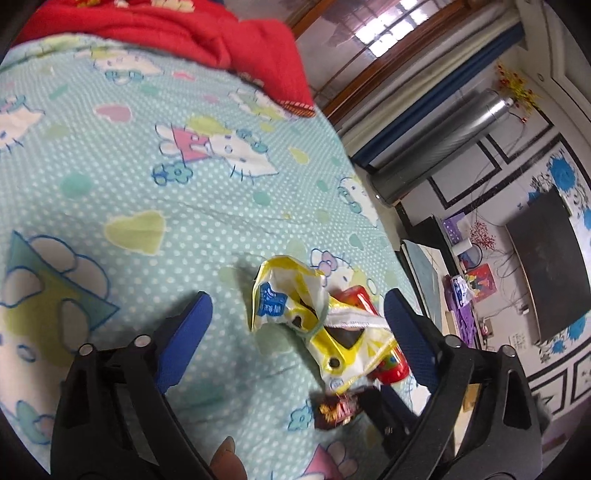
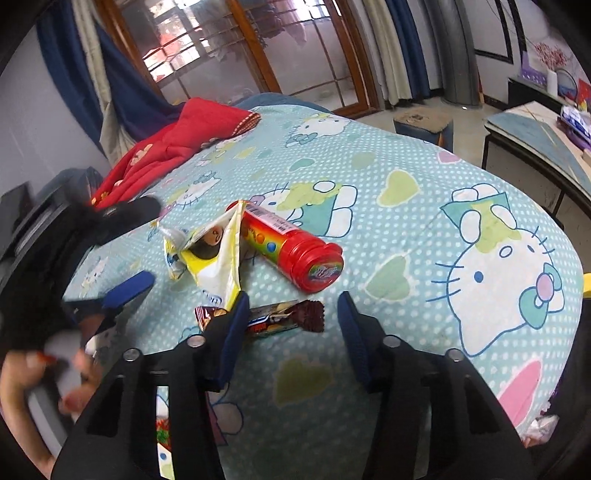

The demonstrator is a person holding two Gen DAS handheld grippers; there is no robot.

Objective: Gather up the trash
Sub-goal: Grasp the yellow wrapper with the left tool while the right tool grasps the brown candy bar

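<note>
A crumpled yellow and white wrapper (image 1: pixel 303 314) (image 2: pixel 210 254) lies on the bed. A red candy tube (image 2: pixel 291 247) (image 1: pixel 388 365) lies beside it, partly under the wrapper in the left wrist view. A brown chocolate bar wrapper (image 2: pixel 284 317) (image 1: pixel 336 410) lies next to them. My left gripper (image 1: pixel 295 314) is open, its blue fingers on either side of the yellow wrapper, just above it; it also shows in the right wrist view (image 2: pixel 125 251). My right gripper (image 2: pixel 291 314) is open and empty, hovering over the brown wrapper.
The bed has a teal cartoon-cat sheet (image 2: pixel 406 206) (image 1: pixel 129 166). A red blanket (image 2: pixel 173 144) (image 1: pixel 207 33) lies at its far end. A low table (image 2: pixel 539 147) with clutter stands beside the bed. A small stool (image 2: pixel 424 123) is on the floor.
</note>
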